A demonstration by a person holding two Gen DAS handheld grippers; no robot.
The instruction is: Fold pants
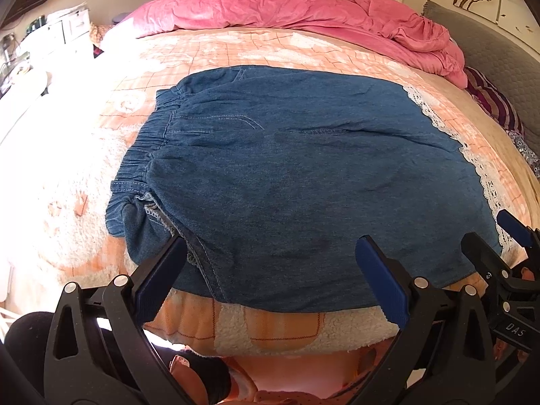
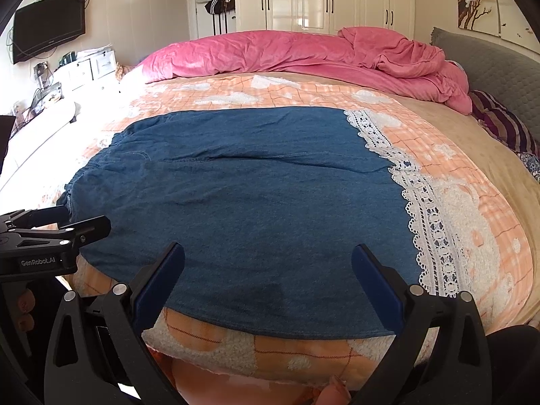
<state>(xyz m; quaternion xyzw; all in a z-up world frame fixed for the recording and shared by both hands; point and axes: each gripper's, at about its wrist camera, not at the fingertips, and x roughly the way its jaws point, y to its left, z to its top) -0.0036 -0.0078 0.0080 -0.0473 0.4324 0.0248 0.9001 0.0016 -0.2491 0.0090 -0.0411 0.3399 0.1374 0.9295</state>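
Blue denim pants [image 1: 287,175] with a white lace hem [image 1: 486,175] lie flat on the bed, folded lengthwise, elastic waistband at the left. My left gripper [image 1: 270,246] is open and empty, fingers over the near edge by the waistband end. My right gripper [image 2: 268,253] is open and empty over the near edge of the pants [image 2: 253,209], close to the lace hem [image 2: 428,222]. The right gripper shows at the far right of the left wrist view [image 1: 496,233], the left one at the left of the right wrist view [image 2: 71,217].
The bed has an orange and white fleece blanket [image 2: 270,347]. A crumpled pink duvet [image 2: 303,57] lies along the far side. A grey headboard [image 2: 499,67] and striped pillow [image 2: 506,125] are at the right. A wardrobe and TV stand behind.
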